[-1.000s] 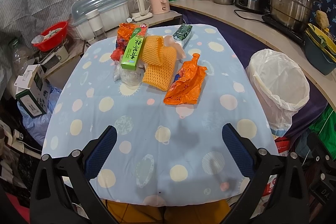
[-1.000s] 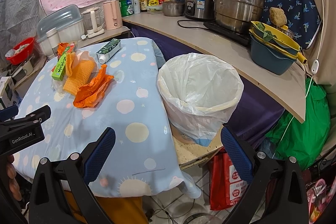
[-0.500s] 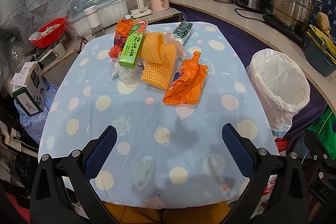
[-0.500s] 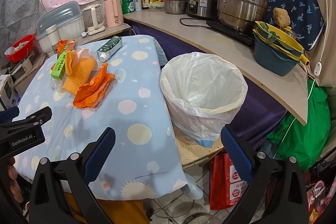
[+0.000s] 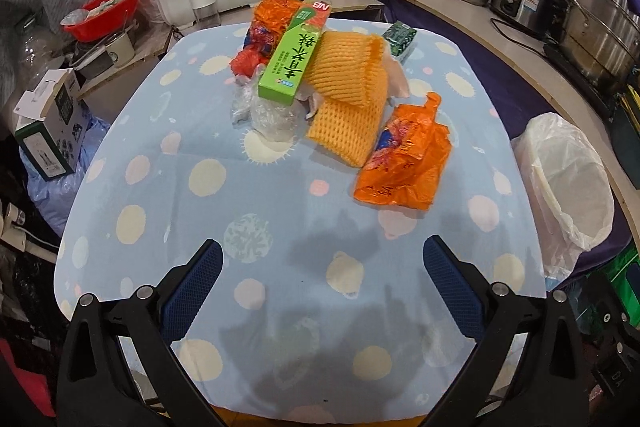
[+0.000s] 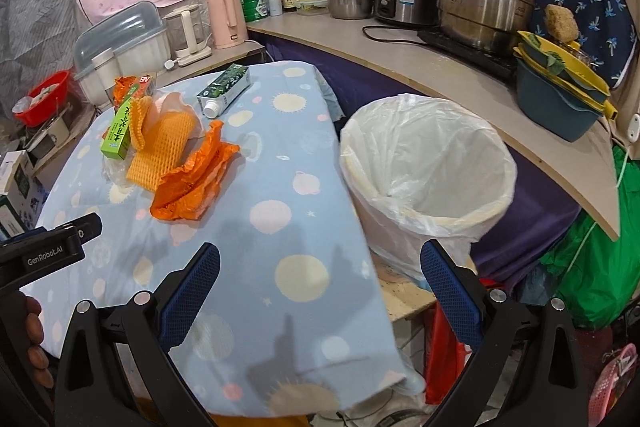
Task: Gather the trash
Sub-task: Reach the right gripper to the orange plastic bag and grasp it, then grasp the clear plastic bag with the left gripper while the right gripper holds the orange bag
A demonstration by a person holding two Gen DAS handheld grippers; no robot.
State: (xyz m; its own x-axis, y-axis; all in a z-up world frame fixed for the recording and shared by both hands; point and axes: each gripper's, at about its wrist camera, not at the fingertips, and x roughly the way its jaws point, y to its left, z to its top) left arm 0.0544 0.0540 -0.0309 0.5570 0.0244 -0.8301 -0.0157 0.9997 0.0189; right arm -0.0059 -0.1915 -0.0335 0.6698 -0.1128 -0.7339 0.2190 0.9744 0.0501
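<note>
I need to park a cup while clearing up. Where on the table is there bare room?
The near half of the tablecloth, from the orange bag to the open left gripper, is bare, as is the strip beside the bin. The far middle, around the green box and foam net, is crowded.

Desk cloth (image 5: 200, 131): pale blue, cream and pink dots. Foam net (image 5: 352, 99): yellow-orange. Carton (image 5: 294, 59): green. Bin liner (image 6: 428, 163): white.
</note>
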